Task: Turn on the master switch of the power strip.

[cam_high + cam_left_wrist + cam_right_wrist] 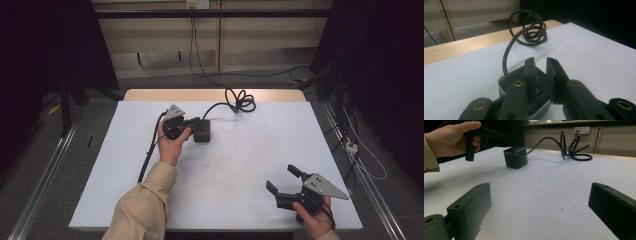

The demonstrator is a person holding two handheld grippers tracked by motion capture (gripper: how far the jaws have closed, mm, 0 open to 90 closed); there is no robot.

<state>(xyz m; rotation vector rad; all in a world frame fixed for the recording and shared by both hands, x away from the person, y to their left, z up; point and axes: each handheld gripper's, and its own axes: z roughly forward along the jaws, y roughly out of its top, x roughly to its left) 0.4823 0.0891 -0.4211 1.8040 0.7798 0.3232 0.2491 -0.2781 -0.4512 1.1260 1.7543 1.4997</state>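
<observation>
Black cube-shaped power block (202, 130) sits flat on the table (240, 165), left of centre toward the far edge. No real long axis, roughly equal sides; corners rounded, matte plastic, socket holes on the side faces in the right gripper view (515, 157). Its cord (239, 101) exits the far side and runs toward the far edge of the table, ending in a loose pile of loops, glossy black rubber.

Left gripper (192, 123) is over the block's near-left edge, pointing right and away across the table. Jaws nearly together, narrow gap between them; in the left gripper view (541, 72) they sit above the block's top (506, 82) and no pad clearly presses on it, nothing gripped.

Right gripper (282, 181) is near the front right corner of the table, well apart from the block, jaws wide, holding nothing, pointing left.

Table top is plain matte white with a few small dark specks; a light wood strip runs along its far edge. Grey floor, beige wall panels with an outlet, dark curtains either side.
</observation>
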